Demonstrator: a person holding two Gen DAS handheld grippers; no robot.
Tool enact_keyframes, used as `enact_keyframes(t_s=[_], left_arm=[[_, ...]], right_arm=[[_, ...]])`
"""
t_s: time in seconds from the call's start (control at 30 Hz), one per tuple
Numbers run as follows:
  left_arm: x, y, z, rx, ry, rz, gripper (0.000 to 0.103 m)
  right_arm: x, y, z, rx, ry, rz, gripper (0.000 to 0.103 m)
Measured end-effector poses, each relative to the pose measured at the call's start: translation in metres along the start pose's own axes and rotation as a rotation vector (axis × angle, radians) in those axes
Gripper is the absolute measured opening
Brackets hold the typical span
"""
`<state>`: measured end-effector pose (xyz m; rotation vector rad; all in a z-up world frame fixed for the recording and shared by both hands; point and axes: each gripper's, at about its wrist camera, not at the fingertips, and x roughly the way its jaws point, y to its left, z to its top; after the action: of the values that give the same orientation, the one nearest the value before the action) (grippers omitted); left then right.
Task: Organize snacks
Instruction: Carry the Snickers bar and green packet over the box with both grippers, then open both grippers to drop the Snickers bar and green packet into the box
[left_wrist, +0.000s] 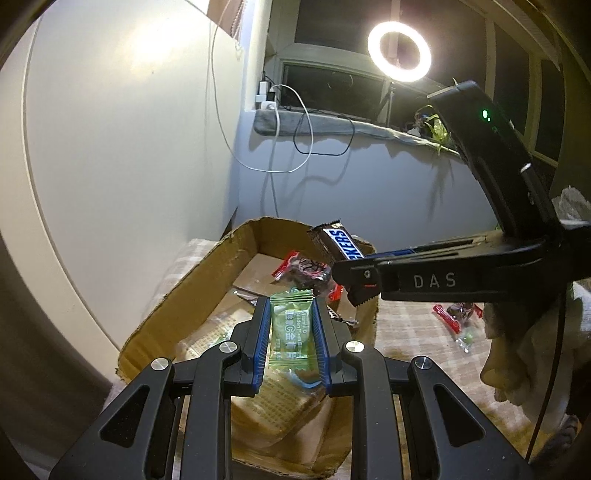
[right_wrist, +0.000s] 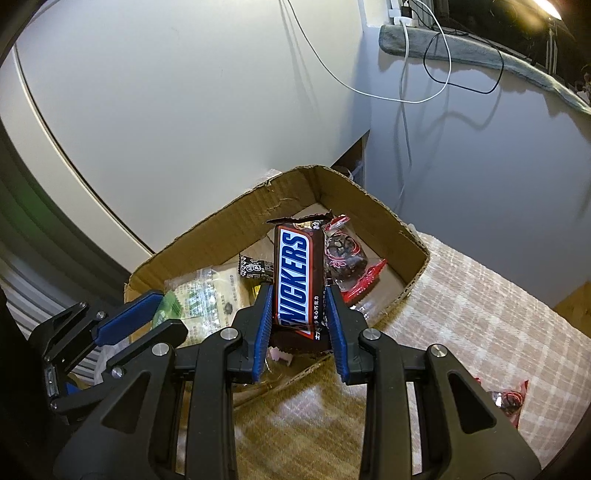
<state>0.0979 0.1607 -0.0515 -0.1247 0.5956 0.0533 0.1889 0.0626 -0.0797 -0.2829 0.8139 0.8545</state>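
My left gripper (left_wrist: 290, 306) is shut on a green snack packet (left_wrist: 289, 332) and holds it above the near end of an open cardboard box (left_wrist: 173, 295). My right gripper (right_wrist: 299, 291) is shut on a Snickers bar (right_wrist: 295, 280) above the same box (right_wrist: 229, 225). The bar also shows in the left wrist view (left_wrist: 338, 242), with the right gripper (left_wrist: 354, 284) reaching in from the right. The left gripper shows at the left of the right wrist view (right_wrist: 147, 314). Inside the box lie a red-ended dark snack (right_wrist: 349, 266), a pale biscuit pack (right_wrist: 210, 295) and a small dark candy (right_wrist: 255, 267).
The box sits on a checked cloth (right_wrist: 480, 317) against a white wall. Loose wrapped snacks lie on the cloth to the right (left_wrist: 458, 314), one also in the right wrist view (right_wrist: 508, 398). A ring light (left_wrist: 399, 51) and hanging cables (left_wrist: 295, 140) are behind.
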Motion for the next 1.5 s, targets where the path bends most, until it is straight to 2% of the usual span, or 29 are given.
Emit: enact_keyframes(t_s=[0.63,0.7,0.77,0.83,0.9,0.97,1.5], left_arm=[[0.002,0.002,0.000,-0.013,0.012,0.023,0.023],[0.002,0.002,0.000,-0.014,0.011,0.029,0.029],[0.000,0.003,0.000,-0.016,0.006,0.032,0.044],[-0.001,0.004,0.001,-0.018,-0.006,0.040,0.053],[-0.002,0.004,0.002,-0.018,-0.012,0.042,0.054],[-0.001,0.003,0.002,-0.017,-0.011,0.043,0.054],[-0.004,-0.004,0.004,-0.009,-0.030,0.033,0.054]], right_arm=[[0.007,0.003,0.004,-0.011,-0.006,0.008,0.030],[0.005,0.002,0.004,-0.009,-0.010,0.003,0.030],[0.004,0.001,0.004,-0.008,-0.012,-0.002,0.030],[0.003,-0.001,0.004,-0.006,-0.013,-0.006,0.036],[0.000,-0.002,0.004,-0.005,-0.030,-0.019,0.061],[-0.004,-0.004,0.004,-0.004,-0.052,-0.033,0.068],[-0.030,-0.025,-0.002,0.034,-0.079,-0.071,0.069]])
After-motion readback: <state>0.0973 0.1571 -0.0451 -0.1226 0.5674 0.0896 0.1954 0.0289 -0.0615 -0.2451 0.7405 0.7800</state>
